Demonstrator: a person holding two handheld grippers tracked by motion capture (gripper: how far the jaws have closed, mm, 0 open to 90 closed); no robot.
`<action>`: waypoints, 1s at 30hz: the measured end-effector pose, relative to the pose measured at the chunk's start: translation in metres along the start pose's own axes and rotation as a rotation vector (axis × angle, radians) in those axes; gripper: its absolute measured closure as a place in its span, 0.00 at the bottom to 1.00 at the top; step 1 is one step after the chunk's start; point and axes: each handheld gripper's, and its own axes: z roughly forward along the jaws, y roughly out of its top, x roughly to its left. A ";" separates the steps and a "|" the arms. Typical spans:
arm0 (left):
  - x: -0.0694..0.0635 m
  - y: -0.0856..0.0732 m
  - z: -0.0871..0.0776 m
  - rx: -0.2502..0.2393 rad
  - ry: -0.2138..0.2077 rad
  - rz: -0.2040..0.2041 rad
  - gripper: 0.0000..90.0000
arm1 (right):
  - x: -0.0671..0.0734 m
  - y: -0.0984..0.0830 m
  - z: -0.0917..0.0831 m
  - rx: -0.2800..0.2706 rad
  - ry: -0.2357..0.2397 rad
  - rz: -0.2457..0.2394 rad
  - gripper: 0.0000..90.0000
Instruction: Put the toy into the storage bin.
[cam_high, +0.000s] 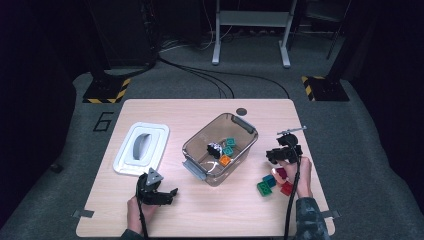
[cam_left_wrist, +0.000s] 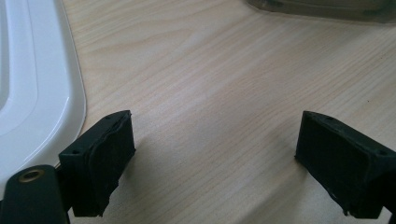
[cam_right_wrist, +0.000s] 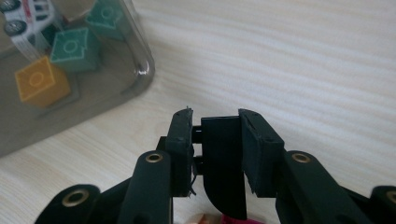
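Black block (cam_right_wrist: 223, 158), possibly curved-edged, upright, clamped between fingers (cam_right_wrist: 181, 140).

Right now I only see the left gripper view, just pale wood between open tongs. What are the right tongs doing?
Observer: The right tongs are shut on a small black plastic piece.
Operator: What lies by that hand?
Observer: Loose toy blocks on the table: green, blue and red.
Operator: And inside the box?
Observer: The clear plastic box holds a small toy car, two teal blocks and an orange block.
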 end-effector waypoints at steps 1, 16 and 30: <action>0.000 0.000 0.000 0.000 0.000 0.000 0.13 | 0.001 0.001 -0.002 -0.001 -0.002 -0.003 0.74; 0.000 0.000 0.000 0.000 0.002 0.001 0.12 | 0.010 0.015 -0.019 -0.098 -0.016 -0.008 0.74; 0.000 0.000 0.000 -0.001 0.001 0.002 0.13 | 0.009 0.025 -0.035 -0.144 -0.018 -0.025 0.74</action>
